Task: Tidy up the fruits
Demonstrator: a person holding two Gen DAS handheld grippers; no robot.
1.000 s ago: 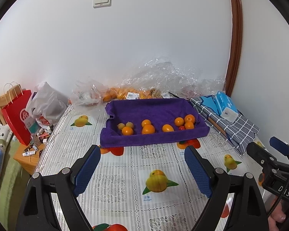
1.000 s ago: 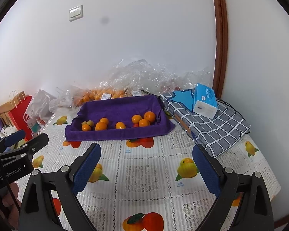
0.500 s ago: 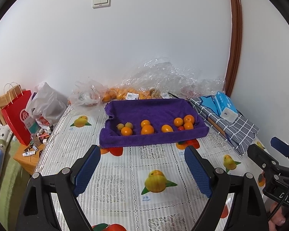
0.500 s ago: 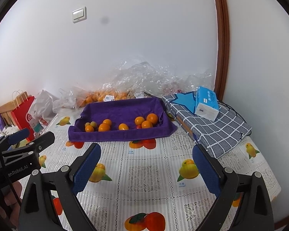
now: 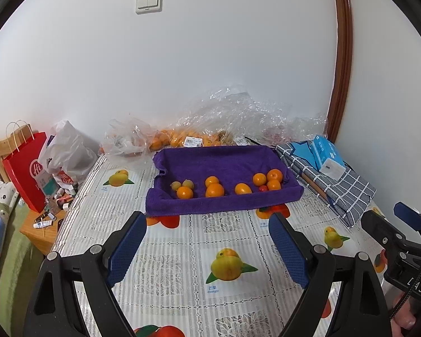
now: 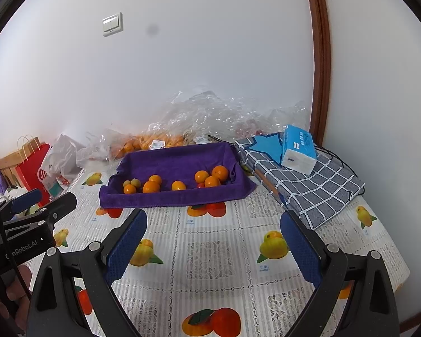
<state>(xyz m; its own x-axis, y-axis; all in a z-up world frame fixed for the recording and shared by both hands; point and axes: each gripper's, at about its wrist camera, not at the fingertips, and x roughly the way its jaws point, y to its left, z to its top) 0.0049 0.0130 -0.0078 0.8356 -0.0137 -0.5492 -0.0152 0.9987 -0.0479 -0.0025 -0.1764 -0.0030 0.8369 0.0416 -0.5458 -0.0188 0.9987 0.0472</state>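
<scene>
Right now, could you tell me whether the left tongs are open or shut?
Open: the left tongs hold nothing, their blue pads spread wide apart above the tablecloth.

The towel-lined tray (image 5: 224, 165) sits on the table (image 5: 182, 252), holding oranges (image 5: 214, 189) along its front edge. Behind it lie plastic bags (image 5: 238, 115) against the wall. To its right lies a folded cloth (image 6: 308, 185), with a tissue pack (image 6: 297, 148) on top.

A white wall (image 5: 210, 70) carries a light switch (image 5: 149, 2); brown wooden trim (image 5: 341, 56) runs up its right side.
</scene>
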